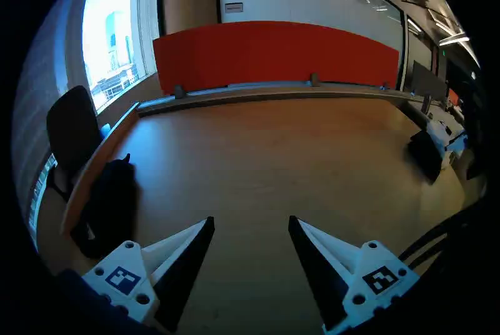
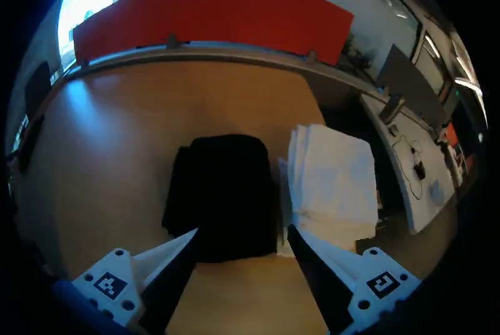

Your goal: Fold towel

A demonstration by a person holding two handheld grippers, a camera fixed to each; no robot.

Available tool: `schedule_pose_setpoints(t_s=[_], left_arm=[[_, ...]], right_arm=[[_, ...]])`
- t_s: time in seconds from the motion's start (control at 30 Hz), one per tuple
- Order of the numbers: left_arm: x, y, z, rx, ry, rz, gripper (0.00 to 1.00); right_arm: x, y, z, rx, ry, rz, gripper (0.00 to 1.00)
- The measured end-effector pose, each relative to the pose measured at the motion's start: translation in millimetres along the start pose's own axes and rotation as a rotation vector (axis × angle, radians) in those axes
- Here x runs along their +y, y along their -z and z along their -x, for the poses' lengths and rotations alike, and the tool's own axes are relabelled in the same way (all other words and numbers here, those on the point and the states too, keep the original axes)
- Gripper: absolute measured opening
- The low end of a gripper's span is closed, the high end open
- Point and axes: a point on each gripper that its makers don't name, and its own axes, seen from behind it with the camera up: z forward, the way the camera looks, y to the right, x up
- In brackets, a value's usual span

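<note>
In the right gripper view a folded black towel lies on the wooden table, right in front of my right gripper. That gripper is open, its fingertips just at the towel's near edge, nothing between them. A stack of folded white towels sits beside the black one on its right. In the left gripper view my left gripper is open over the bare wooden table. The black towel and the white stack appear far off at the right edge.
A red partition runs along the table's far edge. A black chair and a black bag stand past the table's left edge. A white side desk with cables lies right of the towels.
</note>
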Motion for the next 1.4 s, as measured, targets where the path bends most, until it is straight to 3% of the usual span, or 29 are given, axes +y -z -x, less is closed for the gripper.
schedule_pose_setpoints(t_s=[0.33, 0.5, 0.6, 1.0, 1.4], left_arm=[[0.6, 0.6, -4, 0.008, -0.005, 0.0, 0.88], [1.5, 0.4, -5, 0.009, -0.005, 0.0, 0.87], [1.8, 0.5, -6, 0.011, -0.005, 0.0, 0.87], [-1.0, -0.2, -17, 0.047, 0.001, -0.001, 0.87], [-10.6, 1.4, -52, 0.17, 0.032, -0.023, 0.87]], right_arm=[[-4, 18.9, -47, 0.239, -0.128, 0.029, 1.0], [-7, 32.7, -74, 0.383, -0.169, 0.051, 1.0], [-11, 37.6, -84, 0.435, -0.181, 0.056, 1.0], [-27, 48.6, -109, 0.527, -0.18, 0.054, 1.0], [-33, 72.7, -137, 0.649, -0.166, 0.089, 1.0]])
